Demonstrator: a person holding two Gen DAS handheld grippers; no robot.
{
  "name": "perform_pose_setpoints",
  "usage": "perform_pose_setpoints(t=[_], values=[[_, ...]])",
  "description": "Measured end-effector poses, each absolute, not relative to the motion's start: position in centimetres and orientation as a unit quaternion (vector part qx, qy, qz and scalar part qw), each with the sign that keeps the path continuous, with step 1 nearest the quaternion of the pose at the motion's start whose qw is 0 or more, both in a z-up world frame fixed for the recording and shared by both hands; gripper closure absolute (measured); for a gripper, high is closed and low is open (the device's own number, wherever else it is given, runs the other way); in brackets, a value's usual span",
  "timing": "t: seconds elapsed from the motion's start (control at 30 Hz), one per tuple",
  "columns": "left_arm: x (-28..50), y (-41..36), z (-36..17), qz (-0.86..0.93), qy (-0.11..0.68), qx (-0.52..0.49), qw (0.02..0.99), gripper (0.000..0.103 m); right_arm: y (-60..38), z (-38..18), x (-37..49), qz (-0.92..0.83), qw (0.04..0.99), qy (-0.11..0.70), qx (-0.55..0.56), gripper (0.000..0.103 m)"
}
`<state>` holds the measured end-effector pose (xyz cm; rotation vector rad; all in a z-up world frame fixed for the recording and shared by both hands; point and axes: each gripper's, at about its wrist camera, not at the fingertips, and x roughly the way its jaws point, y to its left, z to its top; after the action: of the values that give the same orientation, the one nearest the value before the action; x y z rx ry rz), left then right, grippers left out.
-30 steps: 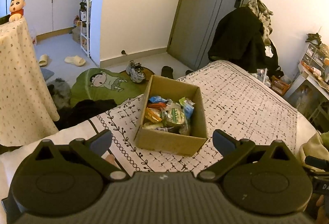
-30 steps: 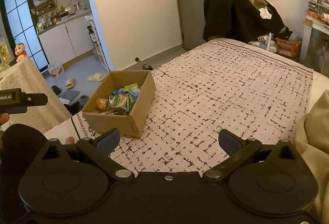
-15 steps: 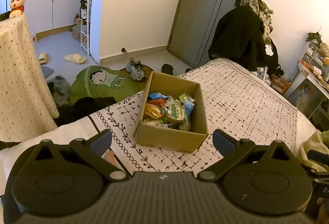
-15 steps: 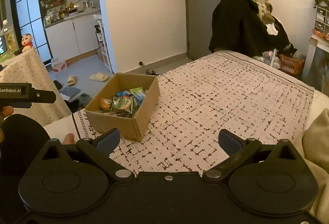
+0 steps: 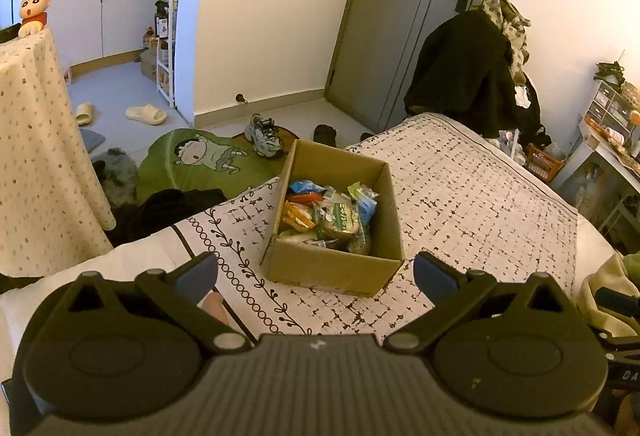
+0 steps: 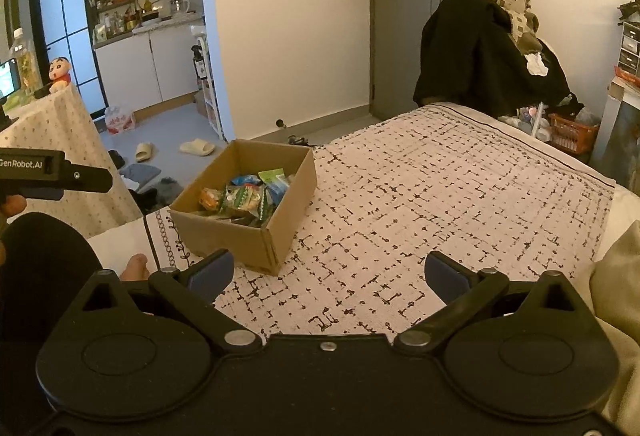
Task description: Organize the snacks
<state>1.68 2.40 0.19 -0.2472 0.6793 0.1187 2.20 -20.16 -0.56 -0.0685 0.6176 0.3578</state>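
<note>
Looking through the left wrist view, you have the left gripper spread wide and holding nothing, poised just short of the near wall of the cardboard box. The box sits on the patterned bedspread near the bed's foot corner, and the snacks lie heaped inside it, wrappers overlapping. A bare toe shows just beside the left finger (mind it on the approach). To take a packet cleanly, you should probably come in over the near wall from above, not through it, and pick a top packet whose edge stands free, such as the green one.

In the right wrist view, the right gripper is likewise spread and empty, hovering over bare bedspread to the right of the box, well apart from the snacks. The other tool's body enters at the left edge. The open cloth beside the box looks the likely sorting area, so you would do well to keep this gripper clear of the box mouth while the left one reaches, then lay packets out apart from one another.
</note>
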Motion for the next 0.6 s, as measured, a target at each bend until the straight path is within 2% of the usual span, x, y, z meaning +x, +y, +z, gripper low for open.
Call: perform_pose_setpoints(t=[0.6], values=[[1.36, 2.33, 0.53, 0.057, 0.330, -0.122, 0.934, 0.000, -20.10, -0.58, 2.31, 0.178, 0.934, 0.308, -0.032, 0.001]])
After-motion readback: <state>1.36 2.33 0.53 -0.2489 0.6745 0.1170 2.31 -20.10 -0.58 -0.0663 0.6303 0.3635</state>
